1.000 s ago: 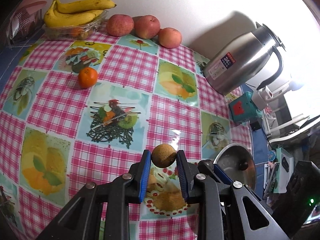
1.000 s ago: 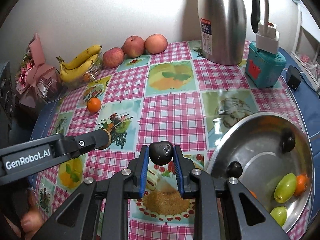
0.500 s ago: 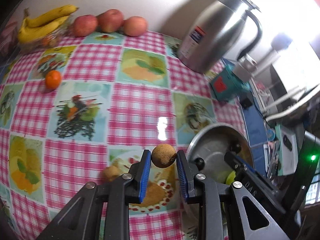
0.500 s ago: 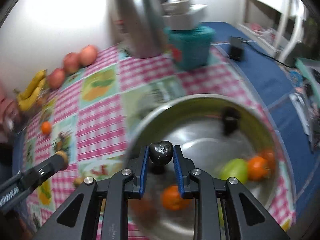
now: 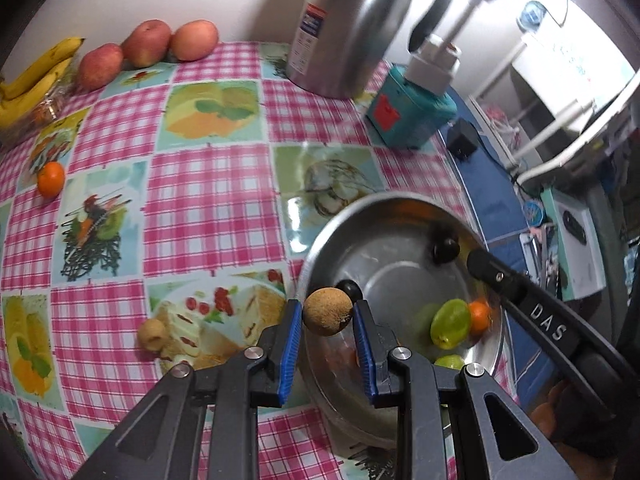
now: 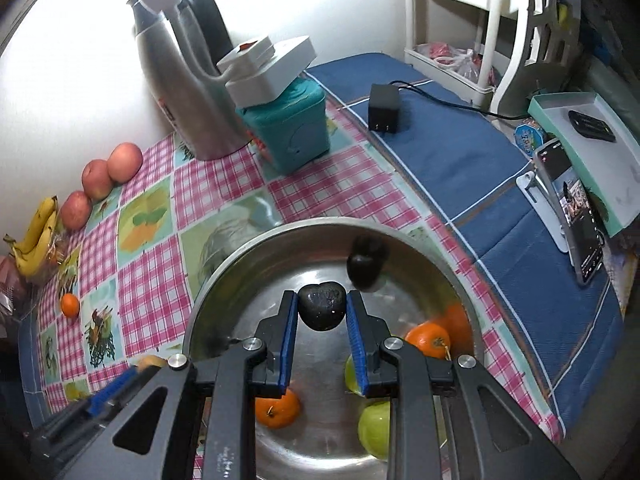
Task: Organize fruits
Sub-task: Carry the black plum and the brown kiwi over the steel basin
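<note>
Both claws grip fruit. In the left wrist view the left claw [image 5: 328, 316] is closed on a small brown fruit [image 5: 328, 311], held at the left rim of the steel bowl [image 5: 320, 248] in the lower middle of the frame. In the right wrist view the right claw [image 6: 322, 312] is closed on a dark fruit [image 6: 322, 306], held over the inside of the same bowl [image 6: 224, 276].

A second ago both claws hung over the checked tabletop [image 5: 208, 200] with the bowl off to the right of each frame. Now the bowl fills the lower half of the right wrist view and the lower right of the left wrist view, so both fruits have been carried across to it, with neither grip loosened.

Inside the bowl lie 2 oranges [image 6: 427, 340], green fruits [image 6: 376, 428] and another dark fruit [image 6: 365, 266]. A second brown fruit [image 5: 152, 334] sits on the tabletop at lower left, and a lone orange [image 5: 51, 178] at far left; apples [image 5: 146, 42] and bananas [image 5: 36, 76] line the upper left.

As I judge it, the dark fruit is ready to drop, while the brown one needs a little more travel to the right to clear the rim.
</note>
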`<state>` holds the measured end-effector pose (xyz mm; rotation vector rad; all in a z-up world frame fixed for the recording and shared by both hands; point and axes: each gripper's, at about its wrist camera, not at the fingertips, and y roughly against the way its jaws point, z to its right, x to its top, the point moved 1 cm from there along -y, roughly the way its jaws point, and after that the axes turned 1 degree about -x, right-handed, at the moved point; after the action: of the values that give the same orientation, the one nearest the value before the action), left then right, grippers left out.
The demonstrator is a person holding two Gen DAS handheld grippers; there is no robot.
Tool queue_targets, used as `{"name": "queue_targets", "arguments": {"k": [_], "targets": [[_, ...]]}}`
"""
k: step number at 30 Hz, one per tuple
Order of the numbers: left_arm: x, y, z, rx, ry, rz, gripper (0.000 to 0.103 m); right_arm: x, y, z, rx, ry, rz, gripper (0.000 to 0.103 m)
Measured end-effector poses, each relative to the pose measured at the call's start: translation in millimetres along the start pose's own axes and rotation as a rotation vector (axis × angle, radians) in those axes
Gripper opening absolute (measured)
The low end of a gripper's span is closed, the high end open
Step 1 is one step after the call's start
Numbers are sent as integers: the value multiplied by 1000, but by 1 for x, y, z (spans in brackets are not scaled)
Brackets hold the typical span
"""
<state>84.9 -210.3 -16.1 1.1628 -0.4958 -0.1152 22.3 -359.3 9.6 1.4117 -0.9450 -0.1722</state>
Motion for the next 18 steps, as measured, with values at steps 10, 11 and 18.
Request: {"name": "queue_targets", "arguments": {"k": [10,11,18], "targets": [[-9,-25,15,43,-47,-60,28,-4,-18,0,5,11,-65,26],[-10,-27,16,44,-50,-65,28,-4,-20,0,2,13,-73,26],[-14,-38,16,61,-52,-95,28,-10,-36,2,-6,15,-132,26]]}}
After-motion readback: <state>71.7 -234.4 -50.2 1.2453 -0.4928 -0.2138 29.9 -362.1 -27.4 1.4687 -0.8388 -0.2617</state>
